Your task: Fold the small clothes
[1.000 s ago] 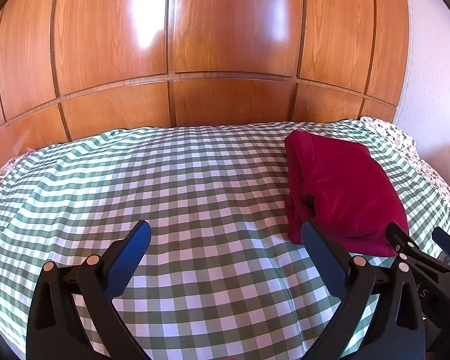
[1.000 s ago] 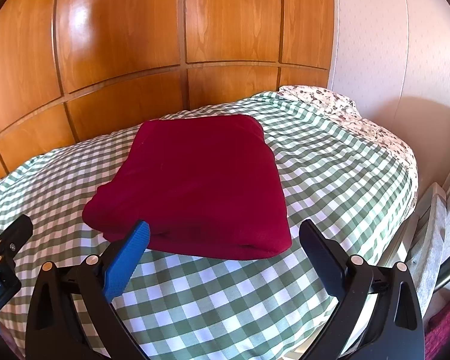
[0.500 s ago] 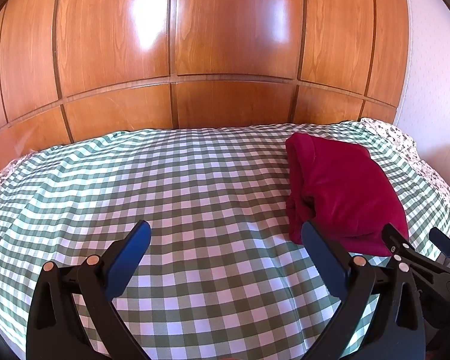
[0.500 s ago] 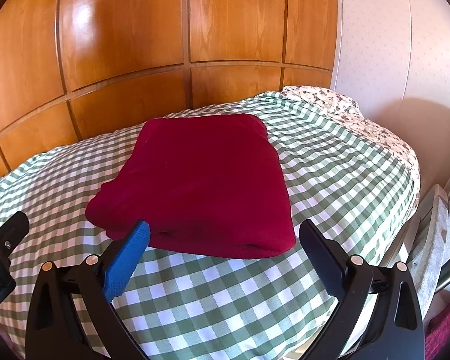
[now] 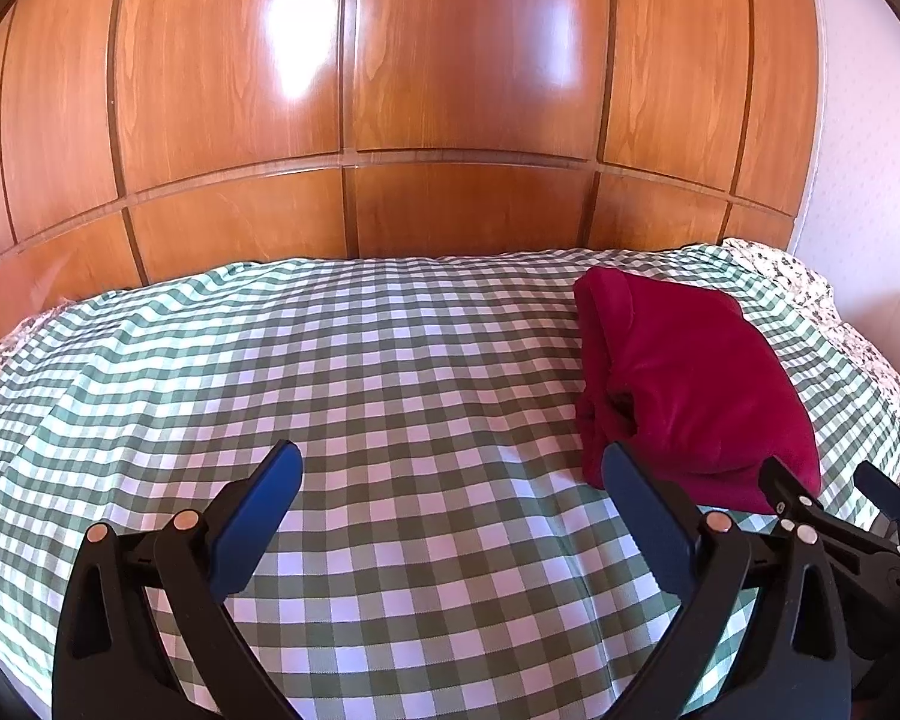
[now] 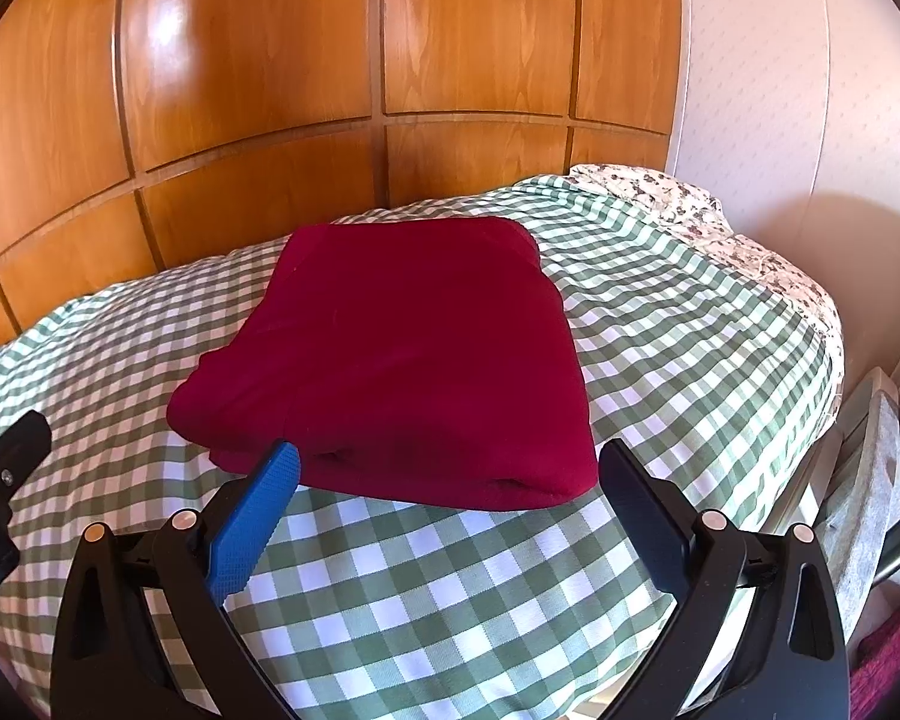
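Left gripper (image 5: 450, 480) spread wide, empty, above the green-and-white checked bedspread (image 5: 330, 372). The folded dark-red fleece garment (image 6: 402, 360) lies on its right half, and the right gripper (image 6: 450, 474), spread too, hovers before it.

Folded garment (image 6: 402, 354) lies on the bed (image 6: 660, 324), right side; wooden panelling (image 5: 450, 90) stands behind, wall (image 6: 750, 60) at far right.
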`<state>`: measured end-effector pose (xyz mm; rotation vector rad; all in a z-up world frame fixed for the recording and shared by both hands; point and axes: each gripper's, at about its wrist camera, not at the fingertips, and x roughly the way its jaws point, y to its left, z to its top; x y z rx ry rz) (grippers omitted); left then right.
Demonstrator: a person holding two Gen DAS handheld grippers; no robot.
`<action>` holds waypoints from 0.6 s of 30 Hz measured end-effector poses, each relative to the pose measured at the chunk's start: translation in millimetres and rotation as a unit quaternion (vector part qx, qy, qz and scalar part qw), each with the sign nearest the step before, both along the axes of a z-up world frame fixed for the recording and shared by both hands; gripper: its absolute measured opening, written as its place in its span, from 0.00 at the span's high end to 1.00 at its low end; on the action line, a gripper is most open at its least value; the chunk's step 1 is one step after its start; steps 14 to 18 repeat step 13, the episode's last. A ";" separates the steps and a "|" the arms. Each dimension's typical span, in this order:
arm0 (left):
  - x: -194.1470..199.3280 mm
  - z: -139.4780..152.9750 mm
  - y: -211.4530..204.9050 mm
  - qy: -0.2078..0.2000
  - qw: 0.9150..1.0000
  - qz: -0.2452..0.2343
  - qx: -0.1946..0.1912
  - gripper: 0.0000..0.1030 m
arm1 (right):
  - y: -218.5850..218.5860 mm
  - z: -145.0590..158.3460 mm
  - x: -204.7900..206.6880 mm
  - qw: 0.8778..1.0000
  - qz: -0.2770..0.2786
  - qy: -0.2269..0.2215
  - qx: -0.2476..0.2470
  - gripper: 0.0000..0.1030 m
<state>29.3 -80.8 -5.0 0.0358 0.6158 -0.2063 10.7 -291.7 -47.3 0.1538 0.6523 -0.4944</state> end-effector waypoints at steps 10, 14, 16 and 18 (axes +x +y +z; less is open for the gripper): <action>6.2 -5.6 4.7 0.023 1.000 0.012 -0.006 0.03 | -0.3 0.3 0.8 1.000 0.002 -0.002 -0.001 0.04; 6.1 -6.3 6.1 0.021 1.000 0.014 -0.004 0.03 | -0.3 1.2 1.4 1.000 0.002 -0.004 -0.001 0.04; 6.1 -6.3 6.1 0.021 1.000 0.014 -0.004 0.03 | -0.3 1.2 1.4 1.000 0.002 -0.004 -0.001 0.04; 6.1 -6.3 6.1 0.021 1.000 0.014 -0.004 0.03 | -0.3 1.2 1.4 1.000 0.002 -0.004 -0.001 0.04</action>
